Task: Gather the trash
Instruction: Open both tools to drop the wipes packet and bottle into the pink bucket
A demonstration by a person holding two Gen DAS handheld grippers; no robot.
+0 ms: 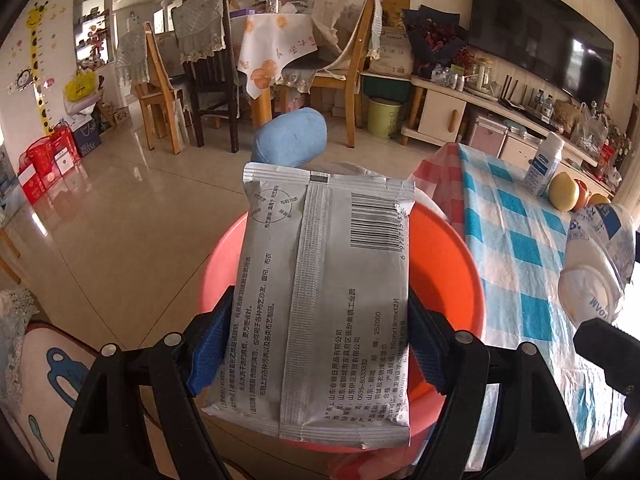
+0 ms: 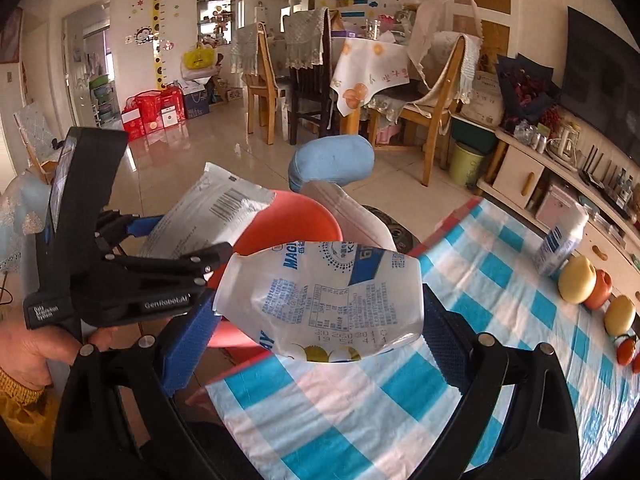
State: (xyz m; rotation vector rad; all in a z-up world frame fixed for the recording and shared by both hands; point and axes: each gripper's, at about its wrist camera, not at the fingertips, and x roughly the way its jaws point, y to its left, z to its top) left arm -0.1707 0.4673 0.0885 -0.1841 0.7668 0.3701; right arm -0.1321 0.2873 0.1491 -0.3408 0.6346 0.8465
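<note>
Left wrist view: the left gripper (image 1: pixel 320 344) has its jaws pinching a silver foil packet (image 1: pixel 326 292) at centre frame, held above a red basin (image 1: pixel 452 256). Inside the basin little shows beyond bare red wall; a blue slipper (image 1: pixel 292 142) lies past its far rim. At right, the table (image 1: pixel 516 240) wears a blue checked cloth, with a milk carton (image 1: pixel 545 166) and fruit at the far edge.

Right wrist view: the right gripper (image 2: pixel 320 320) has its jaws pinching a crushed white plastic bottle (image 2: pixel 324 300) at centre, over the table's near-left corner beside the basin. A hand (image 2: pixel 36 354) shows at lower left. Dining chairs (image 2: pixel 264 76) stand on the tiled floor (image 2: pixel 180 160) behind.
</note>
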